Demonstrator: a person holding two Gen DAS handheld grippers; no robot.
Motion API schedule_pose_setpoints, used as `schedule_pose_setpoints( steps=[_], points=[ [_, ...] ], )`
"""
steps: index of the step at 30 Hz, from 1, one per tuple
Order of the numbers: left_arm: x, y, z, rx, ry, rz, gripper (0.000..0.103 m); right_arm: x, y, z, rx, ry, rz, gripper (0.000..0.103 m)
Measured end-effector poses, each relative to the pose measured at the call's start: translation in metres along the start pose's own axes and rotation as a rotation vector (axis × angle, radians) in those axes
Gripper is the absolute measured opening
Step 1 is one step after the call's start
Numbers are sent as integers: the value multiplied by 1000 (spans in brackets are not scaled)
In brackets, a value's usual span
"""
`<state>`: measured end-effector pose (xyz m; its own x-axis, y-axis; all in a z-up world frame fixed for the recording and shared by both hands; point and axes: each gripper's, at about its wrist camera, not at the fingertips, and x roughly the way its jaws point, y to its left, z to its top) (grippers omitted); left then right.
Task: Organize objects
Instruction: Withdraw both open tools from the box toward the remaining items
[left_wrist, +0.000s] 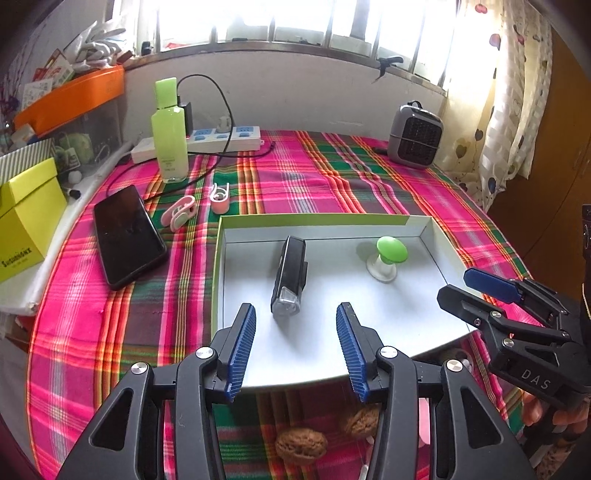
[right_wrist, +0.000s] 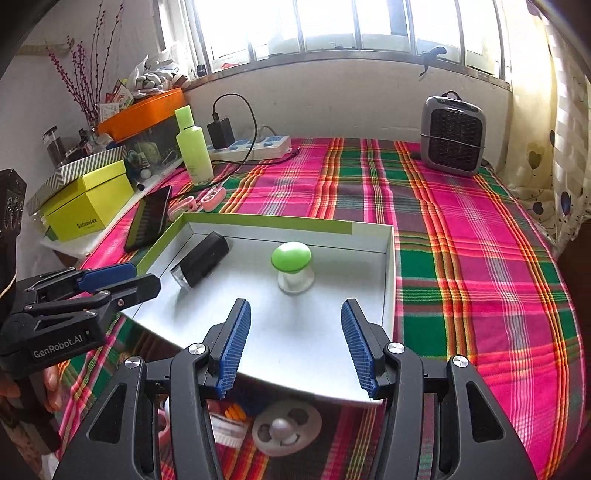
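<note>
A shallow white box tray with a green rim lies on the plaid cloth. In it lie a black bike light and a green-topped mushroom-shaped holder. My left gripper is open and empty over the tray's near edge, just short of the bike light. My right gripper is open and empty over the tray's near edge, short of the mushroom holder. Each gripper shows in the other's view, the right gripper and the left gripper.
Two walnuts and a round white-grey item lie on the cloth near the tray's front. A black phone, two pink clips, a green bottle, a power strip and a small grey heater stand farther back. Yellow box at left.
</note>
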<state>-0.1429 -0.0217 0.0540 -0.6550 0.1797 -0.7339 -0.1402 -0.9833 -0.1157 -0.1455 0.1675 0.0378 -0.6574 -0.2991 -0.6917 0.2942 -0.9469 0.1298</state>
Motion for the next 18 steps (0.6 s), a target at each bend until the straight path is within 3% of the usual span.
schedule_pose_setpoints(
  steps=[18],
  points=[
    [-23,7,-42,-41,13,-35,44,-36,-1,-34,2,-29,-13,52]
  ],
)
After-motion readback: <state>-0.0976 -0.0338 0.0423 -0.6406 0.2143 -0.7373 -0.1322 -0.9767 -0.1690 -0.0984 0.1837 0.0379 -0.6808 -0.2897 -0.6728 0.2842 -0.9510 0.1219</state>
